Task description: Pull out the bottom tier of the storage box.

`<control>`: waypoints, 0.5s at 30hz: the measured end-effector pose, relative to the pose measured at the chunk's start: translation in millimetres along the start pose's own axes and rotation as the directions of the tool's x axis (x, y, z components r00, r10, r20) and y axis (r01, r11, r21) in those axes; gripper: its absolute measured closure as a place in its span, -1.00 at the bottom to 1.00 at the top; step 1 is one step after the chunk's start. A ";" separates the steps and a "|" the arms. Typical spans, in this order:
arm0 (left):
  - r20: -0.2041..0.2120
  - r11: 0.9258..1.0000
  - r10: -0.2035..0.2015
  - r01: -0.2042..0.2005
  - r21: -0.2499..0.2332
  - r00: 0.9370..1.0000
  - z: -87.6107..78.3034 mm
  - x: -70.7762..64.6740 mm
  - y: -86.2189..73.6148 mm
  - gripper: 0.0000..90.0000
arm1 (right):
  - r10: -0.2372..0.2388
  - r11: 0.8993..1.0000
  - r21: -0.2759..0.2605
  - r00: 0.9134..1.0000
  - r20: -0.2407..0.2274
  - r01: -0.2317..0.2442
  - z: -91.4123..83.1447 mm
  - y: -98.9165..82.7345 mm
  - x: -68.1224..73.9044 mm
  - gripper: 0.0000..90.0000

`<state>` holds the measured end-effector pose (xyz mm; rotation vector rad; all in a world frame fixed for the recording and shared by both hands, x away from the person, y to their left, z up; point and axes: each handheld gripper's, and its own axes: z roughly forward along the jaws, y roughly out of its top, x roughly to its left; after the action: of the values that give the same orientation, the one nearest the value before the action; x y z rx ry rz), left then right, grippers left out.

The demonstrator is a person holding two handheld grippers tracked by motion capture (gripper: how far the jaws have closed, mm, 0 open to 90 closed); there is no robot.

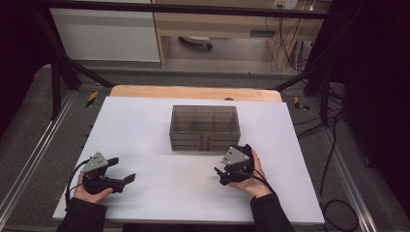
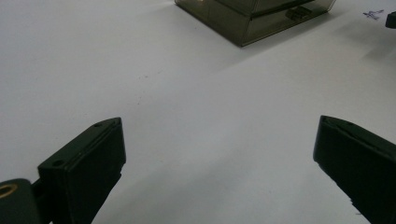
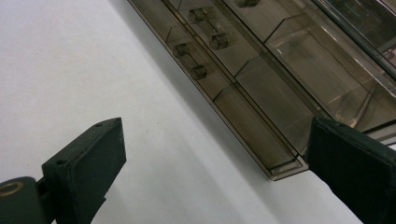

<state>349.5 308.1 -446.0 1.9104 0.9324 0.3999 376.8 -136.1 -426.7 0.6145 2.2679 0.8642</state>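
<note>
Now the box [image 1: 204,127] sits mid-table, just ahead of the right gripper [image 1: 223,170] and well apart from the left gripper [image 1: 123,170]; both jaws wide, empty.

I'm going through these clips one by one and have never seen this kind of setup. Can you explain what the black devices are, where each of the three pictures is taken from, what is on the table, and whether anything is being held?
No robot arm is here. A person at the table holds a hand tool in each hand: the left gripper and the right gripper, each with two black jaws.

The high view looks down from above the person's side. The other two pictures come from a small camera riding on each gripper, looking out along its own jaws.

On the white table stands one thing: a smoky, see-through drawer box with small handles on its front.

Nothing is held. Both grippers are open with bare table between the jaws. The right gripper is close to the box's front; the left gripper is farther back, with the box at the top of its view.
</note>
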 end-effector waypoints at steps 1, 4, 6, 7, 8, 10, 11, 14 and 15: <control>0.000 1.000 0.000 0.000 0.000 1.000 0.0 0.0 0.0 -0.97 | -0.010 1.000 0.000 1.000 0.004 0.010 1.0 0.7 1.0 -0.88; 0.000 1.000 0.000 0.000 0.001 1.000 0.2 0.0 -0.1 -0.97 | -0.019 1.000 0.004 1.000 0.007 0.019 2.1 1.3 2.1 -0.88; 0.000 1.000 -0.001 0.001 0.001 1.000 0.3 0.0 -0.2 -0.97 | -0.033 0.999 0.013 0.999 0.012 0.033 3.2 2.1 2.9 -0.88; 0.000 1.000 0.000 0.000 0.002 1.000 0.3 0.0 -0.2 -0.97 | -0.044 0.999 0.016 0.999 0.016 0.044 4.9 2.8 4.0 -0.87; 0.000 1.000 0.000 0.000 0.002 1.000 0.3 0.0 -0.2 -0.97 | -0.044 0.999 0.016 0.999 0.016 0.044 4.9 2.8 4.0 -0.87; 0.000 1.000 0.000 0.000 0.001 1.000 0.3 0.0 -0.1 -0.97 | -0.055 0.998 0.019 0.998 0.019 0.055 6.3 3.7 5.4 -0.87; 0.000 1.000 0.000 0.000 0.001 1.000 0.3 0.0 -0.1 -0.97 | -0.071 0.997 0.022 0.997 0.024 0.071 8.0 5.0 7.1 -0.87; 0.000 1.000 0.000 0.000 0.001 1.000 0.4 0.1 -0.2 -0.97 | -0.085 0.996 0.021 0.996 0.028 0.084 9.4 5.7 8.2 -0.87; 0.000 1.000 0.001 -0.001 0.001 1.000 0.3 0.2 -0.2 -0.97 | -0.090 0.996 0.020 0.995 0.031 0.089 10.1 6.2 9.0 -0.87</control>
<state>349.7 308.1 -446.4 1.9118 0.9322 0.4000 378.8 -122.2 -431.7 0.5270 2.2587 0.7847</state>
